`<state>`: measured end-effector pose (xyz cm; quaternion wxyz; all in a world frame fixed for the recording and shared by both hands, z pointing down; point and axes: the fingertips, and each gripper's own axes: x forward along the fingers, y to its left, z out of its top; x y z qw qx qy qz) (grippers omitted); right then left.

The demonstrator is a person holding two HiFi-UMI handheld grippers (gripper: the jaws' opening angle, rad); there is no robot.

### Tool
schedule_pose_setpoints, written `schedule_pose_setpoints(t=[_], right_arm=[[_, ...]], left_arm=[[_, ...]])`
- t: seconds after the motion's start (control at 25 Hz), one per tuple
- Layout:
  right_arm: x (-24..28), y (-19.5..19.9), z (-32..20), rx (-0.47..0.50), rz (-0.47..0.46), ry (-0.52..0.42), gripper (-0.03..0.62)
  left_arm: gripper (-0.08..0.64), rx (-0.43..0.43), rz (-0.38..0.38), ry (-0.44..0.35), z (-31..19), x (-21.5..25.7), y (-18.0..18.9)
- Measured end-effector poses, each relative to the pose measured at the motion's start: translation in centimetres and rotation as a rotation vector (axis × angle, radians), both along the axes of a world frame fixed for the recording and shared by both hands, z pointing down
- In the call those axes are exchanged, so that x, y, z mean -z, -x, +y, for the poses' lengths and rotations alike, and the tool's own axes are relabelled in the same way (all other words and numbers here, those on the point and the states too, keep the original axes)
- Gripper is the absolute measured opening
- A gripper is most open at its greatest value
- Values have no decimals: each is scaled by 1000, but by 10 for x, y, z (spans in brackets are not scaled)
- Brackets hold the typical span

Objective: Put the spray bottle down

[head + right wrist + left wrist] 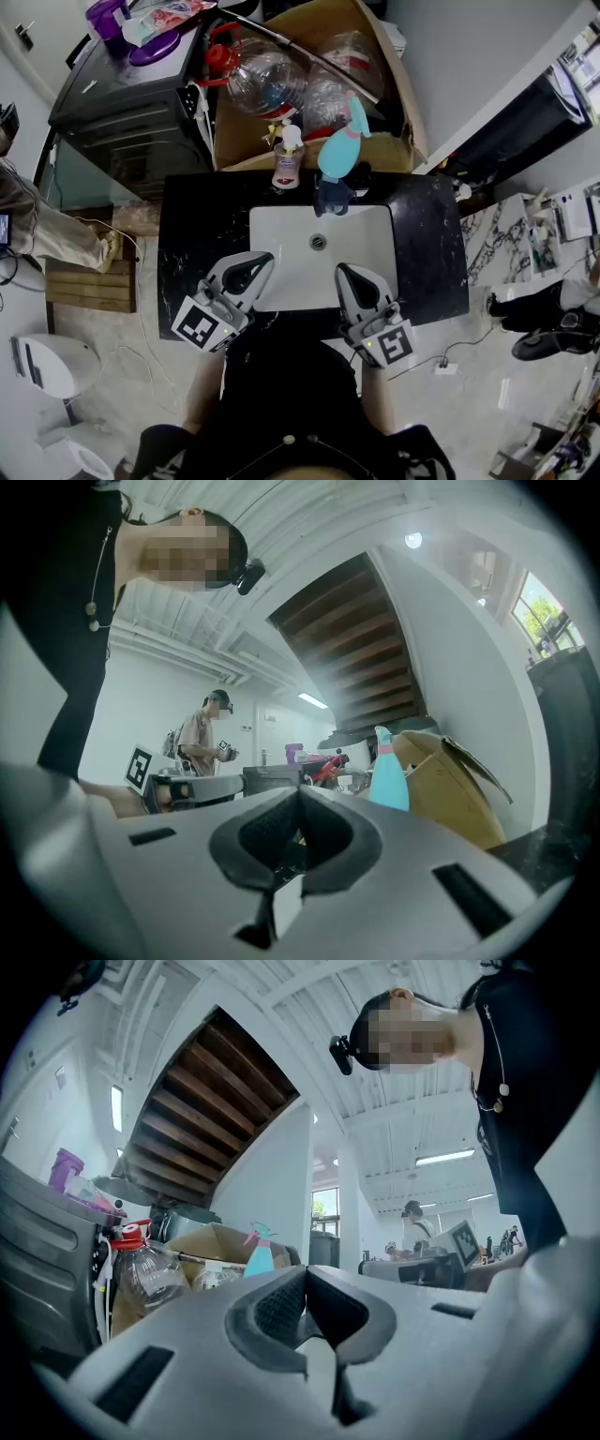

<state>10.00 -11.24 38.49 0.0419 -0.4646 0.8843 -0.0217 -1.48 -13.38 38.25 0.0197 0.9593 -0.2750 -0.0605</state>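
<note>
Spray bottle (339, 150) stands upright behind the sink (272, 225); our left gripper (255, 266) and right gripper (346, 274) are both pressed together, empty, and best stay well clear.

a black counter (431, 253) with a white sink (361, 234) stands on a pale floor (122, 366), a dark cabinet (131, 122) just beyond its left end. overhead, a wooden stair underside (206, 1119) meets a white wall (272, 1176); a window (325, 1206) and a ceiling strip light (445, 1157) glow.
</note>
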Motion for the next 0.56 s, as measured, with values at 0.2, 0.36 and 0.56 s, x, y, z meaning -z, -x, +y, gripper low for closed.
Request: schedule_pose_setpoints(t=[0.2,0.36,0.56], right_arm=[[2,-2,-1,-11,7,-4,2],[1,-3,1,-16,9,0,2],[0,-5,1,-15,1,-6,2]], left_arm=[[6,-17,-6,7,2,-3,-3],[6,-18,-20,10,4,-5,-5],[6,-7,-13,8,4,-6,-5]])
